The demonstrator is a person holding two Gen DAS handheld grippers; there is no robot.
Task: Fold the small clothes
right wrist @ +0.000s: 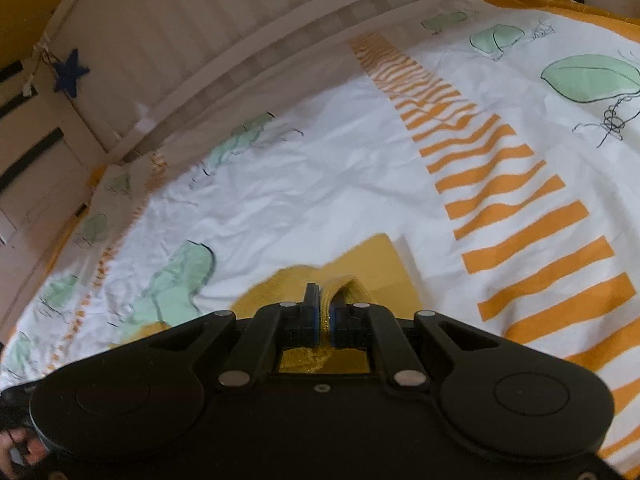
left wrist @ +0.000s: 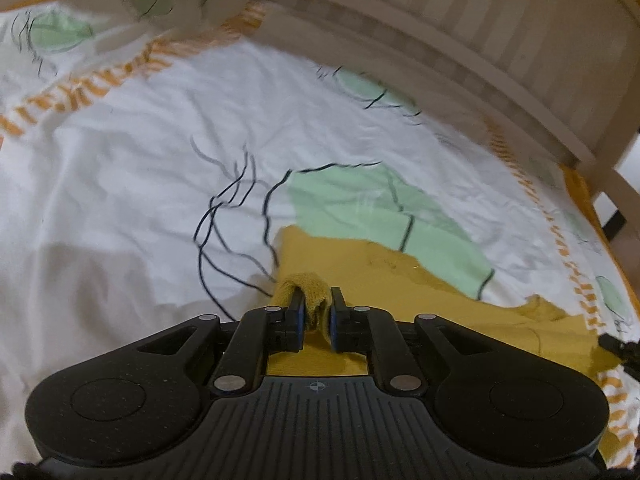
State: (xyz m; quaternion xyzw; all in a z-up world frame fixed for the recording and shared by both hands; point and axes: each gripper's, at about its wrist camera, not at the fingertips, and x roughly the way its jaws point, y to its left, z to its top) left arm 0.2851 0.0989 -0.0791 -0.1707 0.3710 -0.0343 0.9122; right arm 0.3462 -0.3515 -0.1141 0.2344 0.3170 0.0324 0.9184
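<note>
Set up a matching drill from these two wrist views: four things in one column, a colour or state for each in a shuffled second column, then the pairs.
Things:
1. garment
2. star
3. left claw
4. bedspread stripes

Colour or state:
A. dark blue, hanging on the bed frame
B. orange on white
C. mustard yellow, lying on the bedspread
D. shut on a bunched edge of fabric

Pairs: 1-C, 2-A, 3-D, 4-B

No readable text or labels — none on anything.
</note>
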